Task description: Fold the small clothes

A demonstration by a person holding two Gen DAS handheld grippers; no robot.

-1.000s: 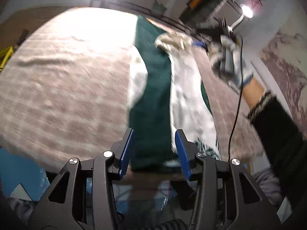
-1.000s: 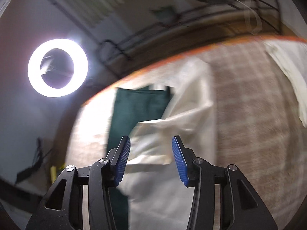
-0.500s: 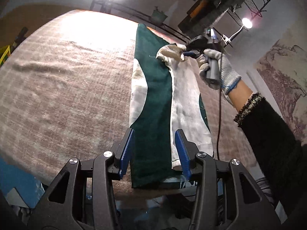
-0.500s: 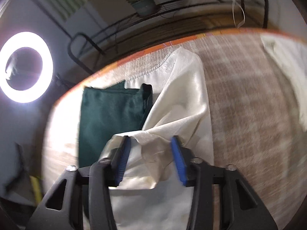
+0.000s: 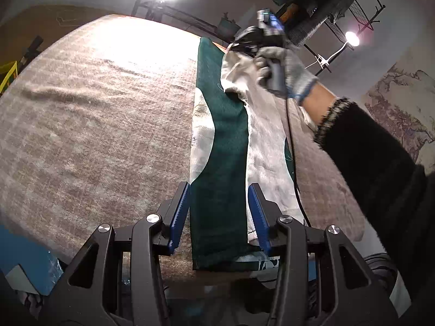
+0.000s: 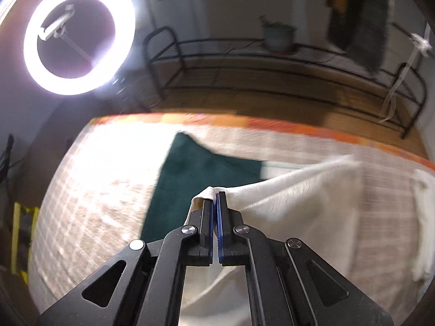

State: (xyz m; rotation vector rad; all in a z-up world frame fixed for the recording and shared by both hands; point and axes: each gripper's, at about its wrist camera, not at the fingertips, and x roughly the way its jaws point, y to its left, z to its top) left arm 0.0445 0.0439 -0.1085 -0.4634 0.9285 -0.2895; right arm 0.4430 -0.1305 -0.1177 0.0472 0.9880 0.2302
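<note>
A dark green and cream garment lies lengthwise on the beige checked blanket. My left gripper hovers open above the garment's near end, the green strip showing between its blue pads without contact. At the far end my right gripper, held by a gloved hand, is shut on a fold of the cream layer. In the right wrist view, the right gripper pinches the cream cloth's edge and lifts it over the green part.
The blanket's orange far edge marks the table's end. Behind it stand a black metal rack with a potted plant and a ring light. Another pale cloth lies at the right. A black sleeve crosses the right side.
My right gripper closed on the cream cloth and carried it across toward the green side, rolling as it went. The left gripper stayed open over the near end.
</note>
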